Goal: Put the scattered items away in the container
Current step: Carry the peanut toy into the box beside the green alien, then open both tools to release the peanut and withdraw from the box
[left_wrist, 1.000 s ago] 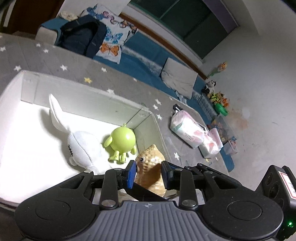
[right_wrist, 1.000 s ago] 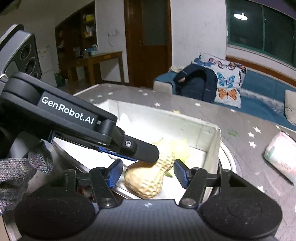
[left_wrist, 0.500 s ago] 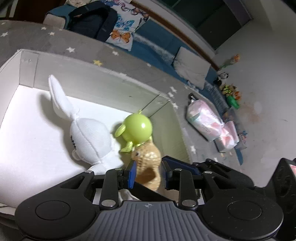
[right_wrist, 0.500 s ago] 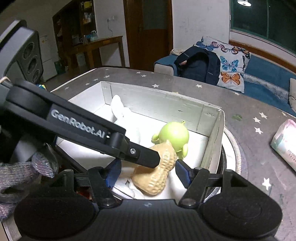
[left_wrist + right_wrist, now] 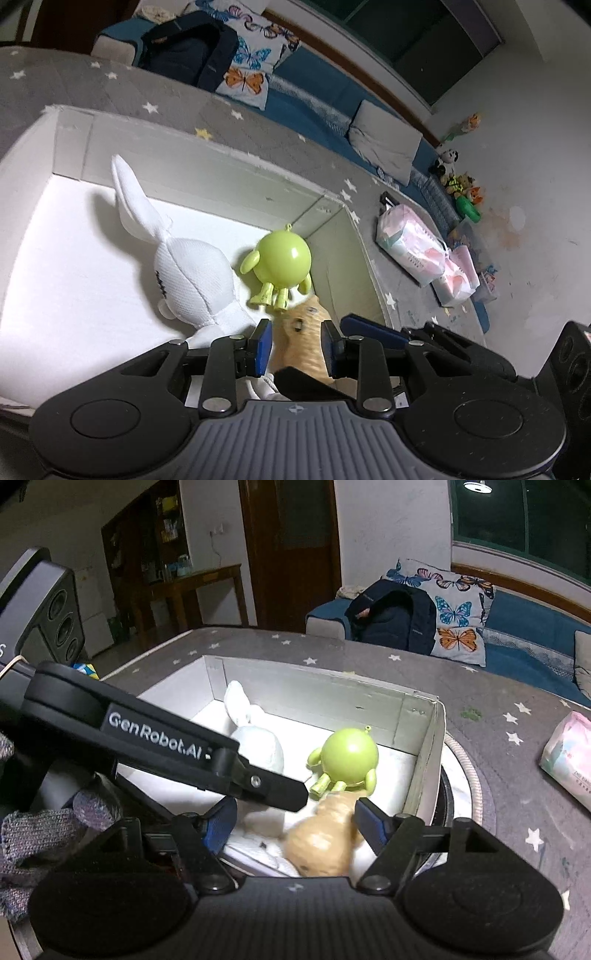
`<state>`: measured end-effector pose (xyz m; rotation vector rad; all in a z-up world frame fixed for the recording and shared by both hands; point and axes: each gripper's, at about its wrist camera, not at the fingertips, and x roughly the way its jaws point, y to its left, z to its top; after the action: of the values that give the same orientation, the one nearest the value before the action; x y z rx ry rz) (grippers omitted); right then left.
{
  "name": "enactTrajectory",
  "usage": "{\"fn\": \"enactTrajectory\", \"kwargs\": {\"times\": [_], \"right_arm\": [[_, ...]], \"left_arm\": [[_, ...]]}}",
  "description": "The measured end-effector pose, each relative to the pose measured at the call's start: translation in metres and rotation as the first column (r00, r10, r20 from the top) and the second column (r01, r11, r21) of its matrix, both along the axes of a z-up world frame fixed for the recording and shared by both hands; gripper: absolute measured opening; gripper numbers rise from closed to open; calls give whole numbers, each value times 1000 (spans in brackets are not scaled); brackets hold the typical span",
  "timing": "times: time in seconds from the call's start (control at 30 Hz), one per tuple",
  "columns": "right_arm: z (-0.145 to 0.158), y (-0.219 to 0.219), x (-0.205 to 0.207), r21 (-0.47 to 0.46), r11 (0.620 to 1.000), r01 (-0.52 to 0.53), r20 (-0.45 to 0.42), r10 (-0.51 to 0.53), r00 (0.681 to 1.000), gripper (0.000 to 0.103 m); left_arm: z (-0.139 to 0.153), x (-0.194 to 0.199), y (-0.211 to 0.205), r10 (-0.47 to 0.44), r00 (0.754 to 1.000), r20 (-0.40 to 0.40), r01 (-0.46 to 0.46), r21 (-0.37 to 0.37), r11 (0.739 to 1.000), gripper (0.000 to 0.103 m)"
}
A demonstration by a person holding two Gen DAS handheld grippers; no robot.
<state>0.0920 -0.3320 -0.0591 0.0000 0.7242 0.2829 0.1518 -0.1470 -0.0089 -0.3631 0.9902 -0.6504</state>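
Grey star-print table fills upper left of left view. White box on it, mid-frame. White plush inside, left of green figure. Peanut toy in box's lower right corner, blurred. Left gripper narrow, pads beside peanut; contact unclear. Right gripper jaws just been opening, wide, peanut between them, pads apart from it.

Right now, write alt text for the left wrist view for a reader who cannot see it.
The left claw grips a tan peanut toy over the near right corner of a white box on a star-patterned cloth. Inside the box lie a white plush and a green round figure.
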Motion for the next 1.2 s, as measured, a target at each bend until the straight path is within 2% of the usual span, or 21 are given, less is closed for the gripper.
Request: {"fn": "enactTrajectory", "kwargs": {"times": [0.37,0.6,0.83,1.2], "right_arm": [[14,8,-28,18,999,27,87,-29,996,73],[26,23,-57,5,1000,9,157,-10,988,73],[24,38,-77,9,1000,-19,172,17,985,73],[8,54,-90,45,997,-61,143,54,988,73]], "left_arm": [[24,-28,22,35,995,93,-35,4,999,30],[37,-57,49,81,984,156,-80,-10,997,31],[39,-77,74,137,976,171,-135,-28,991,30],[22,-98,97,194,970,147,-195,-10,981,30]]}}
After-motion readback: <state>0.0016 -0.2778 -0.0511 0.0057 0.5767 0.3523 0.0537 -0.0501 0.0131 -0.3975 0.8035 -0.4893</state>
